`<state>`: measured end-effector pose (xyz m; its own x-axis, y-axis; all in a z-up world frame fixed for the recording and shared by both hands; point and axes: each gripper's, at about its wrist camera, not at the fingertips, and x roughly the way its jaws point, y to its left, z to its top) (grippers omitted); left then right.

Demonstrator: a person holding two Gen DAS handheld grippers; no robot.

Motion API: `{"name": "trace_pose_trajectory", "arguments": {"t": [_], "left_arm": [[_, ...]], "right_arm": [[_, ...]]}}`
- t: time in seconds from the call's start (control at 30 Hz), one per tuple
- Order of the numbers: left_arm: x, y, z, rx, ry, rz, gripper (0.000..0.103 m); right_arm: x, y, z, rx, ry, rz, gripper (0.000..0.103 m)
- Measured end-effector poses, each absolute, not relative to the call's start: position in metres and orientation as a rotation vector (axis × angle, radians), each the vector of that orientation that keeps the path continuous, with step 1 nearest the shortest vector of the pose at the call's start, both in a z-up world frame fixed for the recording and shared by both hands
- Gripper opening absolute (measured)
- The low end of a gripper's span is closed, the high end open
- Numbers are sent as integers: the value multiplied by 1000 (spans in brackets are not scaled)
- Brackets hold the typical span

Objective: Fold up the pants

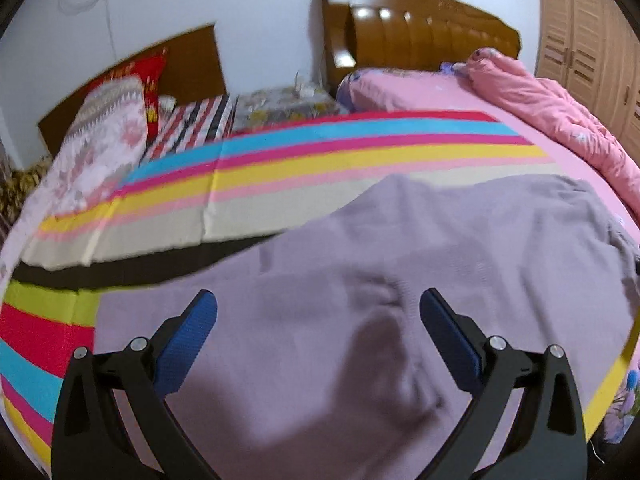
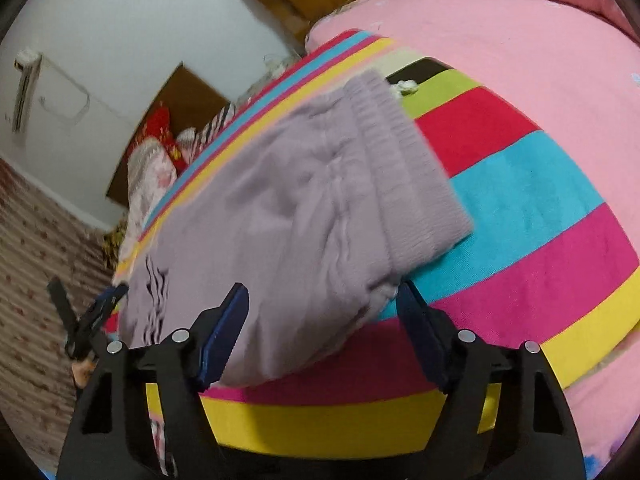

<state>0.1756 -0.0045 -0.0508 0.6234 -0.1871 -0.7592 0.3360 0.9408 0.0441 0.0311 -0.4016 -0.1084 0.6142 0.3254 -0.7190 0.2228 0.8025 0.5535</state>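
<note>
Pants (image 1: 400,280): lilac knit, lying spread on the striped blanket (image 1: 280,164) across the bed. In my right view the same pants (image 2: 288,216) show a ribbed band at their far end and a dark wavy mark near the left edge; the nearer edge is rumpled.

My left gripper (image 1: 318,308): jaws wide apart, blue pads (image 1: 188,344) to either side, nothing between them. It hangs above the pants, whose cloth fills the space under it. Whether the tips touch the cloth I cannot tell.

My right gripper (image 2: 322,300): jaws wide apart, holding nothing. The near edge of the pants lies between the two fingers; contact I cannot tell. My left gripper (image 2: 96,316) appears small at the left edge of the pants in this view.

Blanket: bands of red, blue, magenta, yellow, green, black and beige, on a pink sheet (image 2: 500,48).

Other items: pink quilt (image 1: 560,108) bunched at the far right of the bed; wooden headboard (image 1: 420,28); floral pillow (image 1: 108,136) at left with a red cushion (image 1: 154,80) behind it; wardrobe (image 1: 588,40) at far right; air conditioner (image 2: 24,88) on the wall.
</note>
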Motion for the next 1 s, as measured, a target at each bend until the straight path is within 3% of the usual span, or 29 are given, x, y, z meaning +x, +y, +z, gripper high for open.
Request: {"name": "trace_pose_trajectory", "arguments": {"t": [0.07,0.17,0.4,0.57,0.77,0.87,0.97,1.0], "left_arm": [[183,6,-71,131,920,-329,101],[189,18,-71,47,925,-363,101],[188,16,-75,64,927,-355,101],[188,18,-75,71,927,-352,101],[187,18,-74,77,928,-350,101],[187,19,-75,78,928,-350,101],[187,19,-75,77,927,-351,101],[187,20,-75,77,927,-351,101]], "right_arm": [[32,-405,-110,675,915,65,75],[34,-418,-113,733,873,23,66],[35,-401,-114,665,915,161,69],[37,-428,-123,823,788,84,66],[50,-387,-115,649,893,215,67],[45,-409,-121,796,810,124,66],[47,-417,-122,848,780,83,64],[47,-415,-122,834,781,61,59]]}}
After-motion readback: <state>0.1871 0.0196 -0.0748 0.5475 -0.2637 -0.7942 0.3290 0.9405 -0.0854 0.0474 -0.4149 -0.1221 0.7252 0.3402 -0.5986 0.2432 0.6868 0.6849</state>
